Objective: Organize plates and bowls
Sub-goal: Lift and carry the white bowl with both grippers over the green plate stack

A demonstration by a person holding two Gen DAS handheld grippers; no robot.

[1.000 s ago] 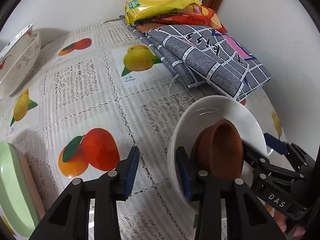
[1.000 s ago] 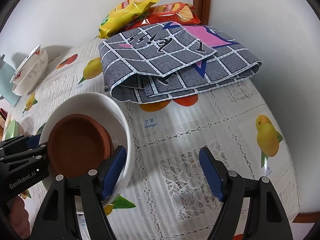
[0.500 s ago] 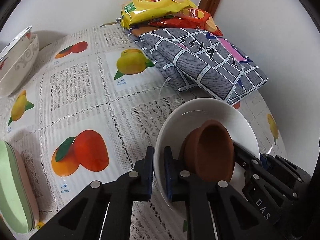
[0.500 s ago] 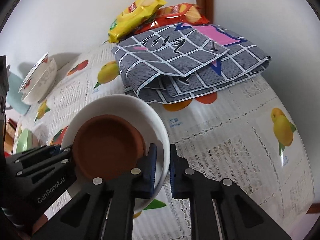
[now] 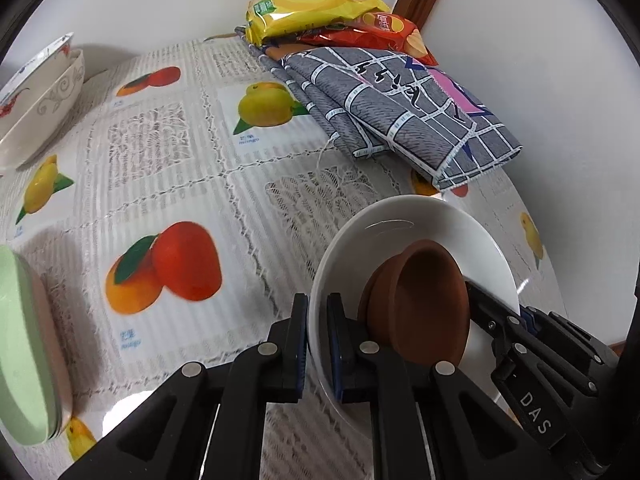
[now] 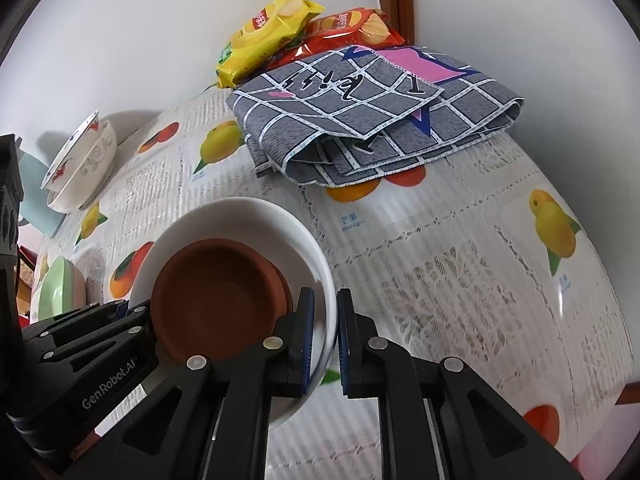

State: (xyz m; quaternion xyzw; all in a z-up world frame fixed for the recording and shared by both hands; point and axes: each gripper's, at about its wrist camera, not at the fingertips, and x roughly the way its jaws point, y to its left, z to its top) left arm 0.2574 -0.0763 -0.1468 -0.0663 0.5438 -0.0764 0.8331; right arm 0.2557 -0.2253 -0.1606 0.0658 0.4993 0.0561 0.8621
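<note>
A white bowl [image 5: 420,224] [image 6: 248,220] holds a brown clay dish [image 5: 420,296] [image 6: 212,300] and is tilted above the fruit-print tablecloth. My left gripper [image 5: 318,344] is shut on the bowl's left rim. My right gripper [image 6: 325,340] is shut on the bowl's right rim. Each gripper shows in the other's view. Stacked patterned bowls [image 5: 36,100] [image 6: 80,168] stand at the far left by the wall. Green and pink stacked plates [image 5: 20,344] [image 6: 56,292] sit at the near left.
A folded grey checked cloth [image 5: 400,108] [image 6: 372,116] lies at the back right, with yellow and red chip bags [image 5: 316,4] [image 6: 288,28] on it against the wall. A light blue object [image 6: 36,196] stands behind the patterned bowls. The table edge [image 6: 624,368] runs along the right.
Both grippers went from open to shut on the white bowl's rim, one on each side. The bowl with the brown dish has since lifted and tilted slightly.
</note>
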